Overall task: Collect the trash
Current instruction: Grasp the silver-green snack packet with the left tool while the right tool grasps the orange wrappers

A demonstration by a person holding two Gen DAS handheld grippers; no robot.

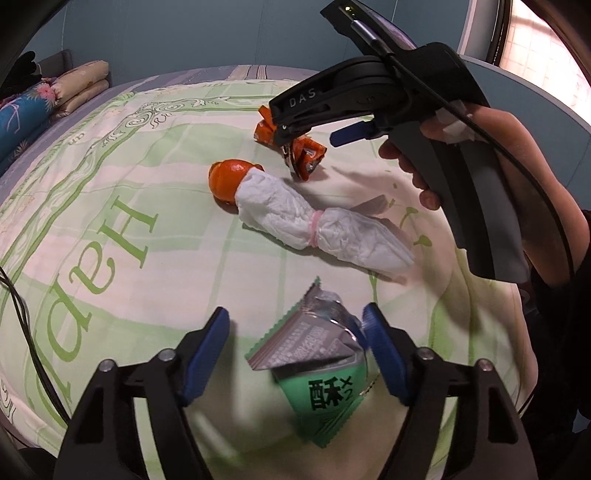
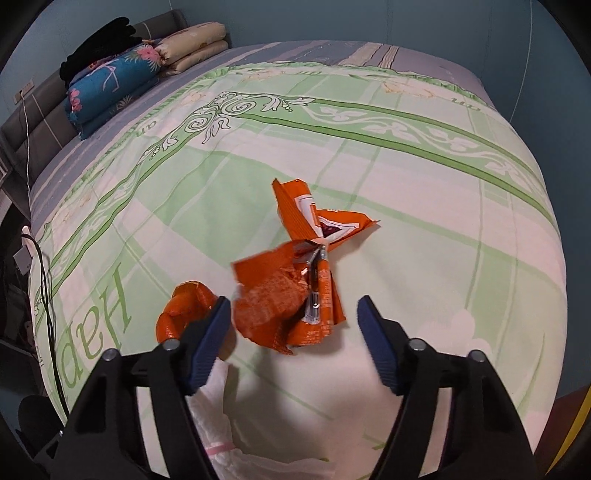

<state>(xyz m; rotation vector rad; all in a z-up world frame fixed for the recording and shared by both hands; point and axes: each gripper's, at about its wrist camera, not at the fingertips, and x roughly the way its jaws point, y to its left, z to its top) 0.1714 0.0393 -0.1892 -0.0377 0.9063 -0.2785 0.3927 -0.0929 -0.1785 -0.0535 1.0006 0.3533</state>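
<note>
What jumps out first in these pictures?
The bright litter on the green bedspread: a crumpled orange wrapper between the right claw's blue fingers, and a green-and-silver snack packet between the left claw's. Mid-bed, orange peel pokes from a rolled white tissue.

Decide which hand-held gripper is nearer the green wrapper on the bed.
Left. The left hand-held gripper straddles the green wrapper, jaws open. The right hand-held gripper is farther up the bed, at the orange wrapper.

Blue-grey walls [image 2: 295, 22]; green-patterned bedspread [image 2: 406, 184]; folded quilts [image 2: 110, 85] by the headboard [image 2: 40, 107].
</note>
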